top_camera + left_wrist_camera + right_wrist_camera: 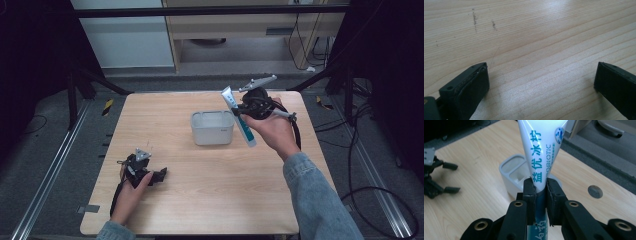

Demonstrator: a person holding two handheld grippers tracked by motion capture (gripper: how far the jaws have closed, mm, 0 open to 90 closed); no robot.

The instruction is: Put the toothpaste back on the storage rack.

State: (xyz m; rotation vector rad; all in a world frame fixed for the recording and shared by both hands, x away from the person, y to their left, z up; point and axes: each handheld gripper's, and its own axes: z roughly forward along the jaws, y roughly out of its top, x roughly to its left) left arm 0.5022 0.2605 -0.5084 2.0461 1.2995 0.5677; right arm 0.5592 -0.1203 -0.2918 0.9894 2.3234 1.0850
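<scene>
A white and teal toothpaste tube (239, 118) (540, 157) is held in the air by my right gripper (243, 110) (540, 195), whose pads are shut on the tube's lower half. The tube is tilted, its flat crimped end up and to the left, just right of a white divided holder box (212, 128) (511, 173) standing mid-table. My left gripper (161, 175) rests on the table at the front left. Its jaws stand wide open over bare wood (541, 82) with nothing between them.
The wooden table (210, 200) carries little else. A round grey plug (595, 191) is set into the tabletop near the right edge. Black frame legs, cables and floor rails surround the table; a cabinet stands behind it.
</scene>
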